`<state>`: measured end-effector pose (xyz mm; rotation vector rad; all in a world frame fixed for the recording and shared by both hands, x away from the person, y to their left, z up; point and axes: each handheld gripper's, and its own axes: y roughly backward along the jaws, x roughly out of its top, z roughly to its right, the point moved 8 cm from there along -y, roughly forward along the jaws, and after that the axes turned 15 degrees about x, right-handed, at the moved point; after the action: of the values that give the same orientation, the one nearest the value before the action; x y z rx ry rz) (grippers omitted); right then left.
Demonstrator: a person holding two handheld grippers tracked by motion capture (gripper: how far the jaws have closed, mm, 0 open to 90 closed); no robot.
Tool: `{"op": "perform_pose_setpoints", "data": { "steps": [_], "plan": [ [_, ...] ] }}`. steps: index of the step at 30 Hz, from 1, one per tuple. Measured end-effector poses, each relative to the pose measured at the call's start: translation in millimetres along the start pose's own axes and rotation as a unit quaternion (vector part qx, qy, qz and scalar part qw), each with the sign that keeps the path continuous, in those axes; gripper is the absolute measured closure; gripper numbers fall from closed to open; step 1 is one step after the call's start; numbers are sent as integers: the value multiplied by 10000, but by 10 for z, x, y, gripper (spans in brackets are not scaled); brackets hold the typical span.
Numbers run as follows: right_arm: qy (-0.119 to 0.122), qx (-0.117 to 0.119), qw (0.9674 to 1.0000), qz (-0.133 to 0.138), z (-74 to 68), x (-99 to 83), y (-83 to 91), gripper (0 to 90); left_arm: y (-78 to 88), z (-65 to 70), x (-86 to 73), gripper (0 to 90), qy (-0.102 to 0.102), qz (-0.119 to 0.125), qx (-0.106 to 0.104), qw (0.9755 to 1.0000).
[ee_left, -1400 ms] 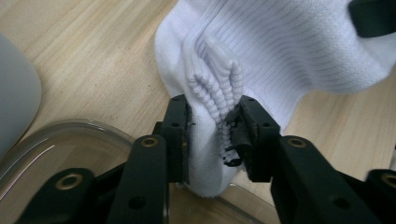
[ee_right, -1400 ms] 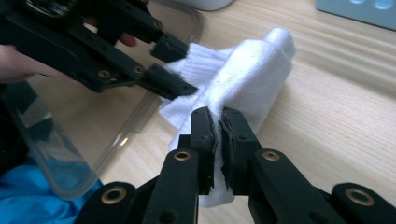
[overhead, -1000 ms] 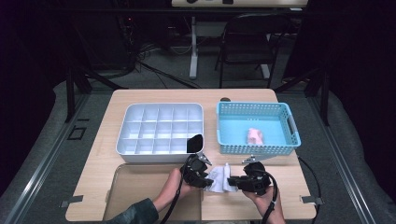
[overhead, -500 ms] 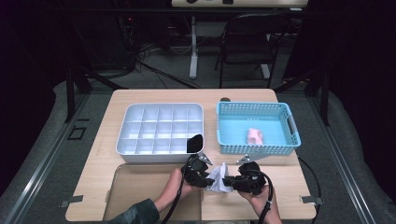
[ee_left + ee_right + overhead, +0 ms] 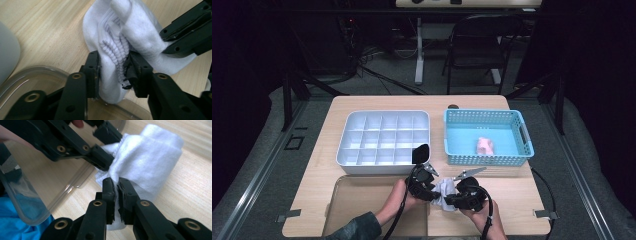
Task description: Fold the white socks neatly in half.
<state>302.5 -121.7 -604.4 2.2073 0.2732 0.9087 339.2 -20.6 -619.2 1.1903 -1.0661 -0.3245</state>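
**Two grippers working one white sock at the near edge of the tabletop**

The person is holding a white sock (image 5: 443,192) bunched up between the two tools, low over the near edge of the tabletop (image 5: 512,187), just beside a clear plastic lid (image 5: 357,200) lying flat there. The right gripper (image 5: 116,185) is pinching a thin fold of the sock's fabric, its fingers (image 5: 109,192) nearly touching each other, which I take to be an anchor: it is keeping one side of the bundle from slipping. The left gripper (image 5: 113,71) is straddling the ribbed cuff, its fingers (image 5: 93,72) pressing on the thick gathered cloth from both sides; they have just been opening a little, with the cuff between them, probably to shift the hold or stretch the opening.

The two tools are facing each other so that one can pull against the other, as you would when rolling or folding a sock.

Farther back, a white divided tray (image 5: 384,140) is sitting empty, likely waiting for the finished bundle, and a blue basket (image 5: 488,137) beside it is holding a small pink item (image 5: 484,145), seemingly next in line.
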Motion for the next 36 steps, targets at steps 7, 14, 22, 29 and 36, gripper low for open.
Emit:
{"op": "perform_pose_setpoints", "data": {
  "steps": [7, 14, 22, 29, 36],
  "plan": [
    [-22, 5, 10000, 13, 15, -17, 2, 843, 23, -28, -29, 645, -49, -133, -21, 9999],
    [123, -110, 9986, 498, -55, 111, 151, 844, -37, -12, -33, 710, 86, -59, -43, 9999],
    [232, -20, 9994, 243, -92, 105, -24, 845, -56, -6, -35, 714, 152, -15, -135, 9998],
    [160, 16, 9997, 161, -57, 56, -100, 844, -42, -33, -51, 684, 171, -119, -243, 9995],
    [74, 11, 9997, 213, -45, 37, -136, 841, 91, -107, -16, 550, 234, -71, -107, 9996]
  ]
}}
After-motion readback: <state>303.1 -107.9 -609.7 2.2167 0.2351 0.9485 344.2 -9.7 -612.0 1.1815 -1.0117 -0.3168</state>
